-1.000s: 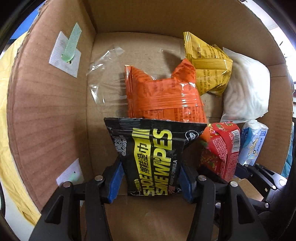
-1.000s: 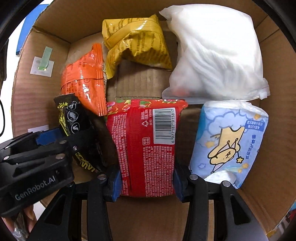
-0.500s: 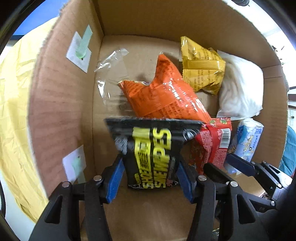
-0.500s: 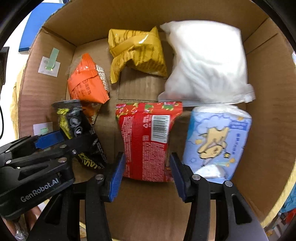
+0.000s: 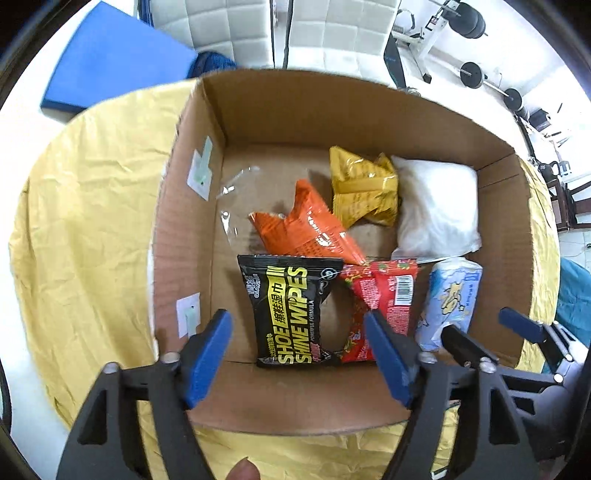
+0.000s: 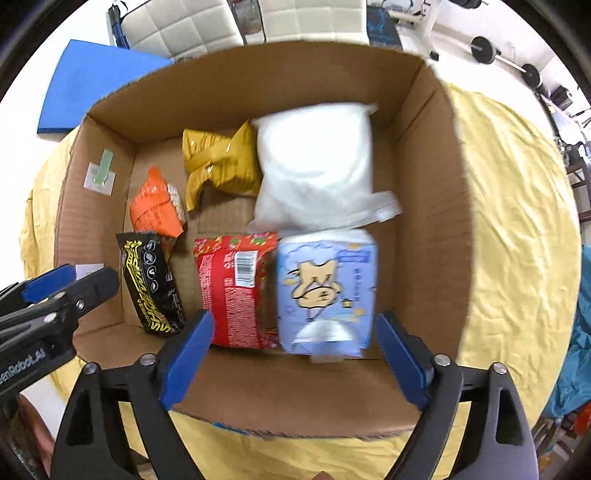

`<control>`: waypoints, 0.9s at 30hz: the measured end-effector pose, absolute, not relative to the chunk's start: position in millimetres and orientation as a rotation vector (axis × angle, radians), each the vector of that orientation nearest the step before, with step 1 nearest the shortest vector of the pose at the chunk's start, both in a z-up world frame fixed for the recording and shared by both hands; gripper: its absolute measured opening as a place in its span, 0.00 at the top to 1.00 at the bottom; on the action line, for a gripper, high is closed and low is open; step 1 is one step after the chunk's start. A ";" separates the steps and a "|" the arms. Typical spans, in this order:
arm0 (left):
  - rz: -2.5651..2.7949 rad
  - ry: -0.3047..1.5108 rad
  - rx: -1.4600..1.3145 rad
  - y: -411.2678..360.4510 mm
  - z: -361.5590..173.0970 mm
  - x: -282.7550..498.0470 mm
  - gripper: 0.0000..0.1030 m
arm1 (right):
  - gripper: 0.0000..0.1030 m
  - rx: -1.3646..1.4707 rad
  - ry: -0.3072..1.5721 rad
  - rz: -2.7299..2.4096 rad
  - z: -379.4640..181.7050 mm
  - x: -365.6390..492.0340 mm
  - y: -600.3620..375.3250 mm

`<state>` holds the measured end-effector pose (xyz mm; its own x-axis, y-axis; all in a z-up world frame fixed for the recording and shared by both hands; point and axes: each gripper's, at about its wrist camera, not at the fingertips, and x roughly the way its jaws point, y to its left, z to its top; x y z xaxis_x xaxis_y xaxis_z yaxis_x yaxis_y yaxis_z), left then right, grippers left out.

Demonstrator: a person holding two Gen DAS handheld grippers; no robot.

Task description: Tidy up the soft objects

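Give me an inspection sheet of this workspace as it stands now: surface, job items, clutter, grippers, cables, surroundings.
Surface: yellow cloth, wrinkled, under the cardboard box.
Job's things: six soft packs lie in the box: black shoe wipes pack, red packet, blue tissue pack, orange packet, yellow packet, white bag.
Clutter: loose clear plastic film on the box floor; taped labels on the left wall.
Grippers: left gripper and right gripper both above the near edge, jaws open, holding nothing.
Cables: nothing seen.
Surroundings: blue mat, white padded seats, barbell weights.
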<state>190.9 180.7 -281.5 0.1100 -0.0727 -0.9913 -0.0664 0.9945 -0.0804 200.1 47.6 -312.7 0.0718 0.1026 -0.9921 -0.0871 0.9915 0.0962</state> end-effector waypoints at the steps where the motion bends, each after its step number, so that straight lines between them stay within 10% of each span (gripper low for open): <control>1: -0.009 1.452 -0.109 180.4 -277.0 189.9 0.18 | 0.05 0.010 1.481 0.136 -308.3 199.8 45.5; 27: 0.061 1.069 -0.096 166.5 -51.7 79.0 0.10 | 0.01 0.053 1.098 0.154 -42.9 66.5 -39.4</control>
<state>79.0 166.5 -51.7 0.4795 0.0034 -0.8775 -0.0966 0.9941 -0.0490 66.5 -39.4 -42.9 0.4463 0.1504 -0.8822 -0.0980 0.9881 0.1188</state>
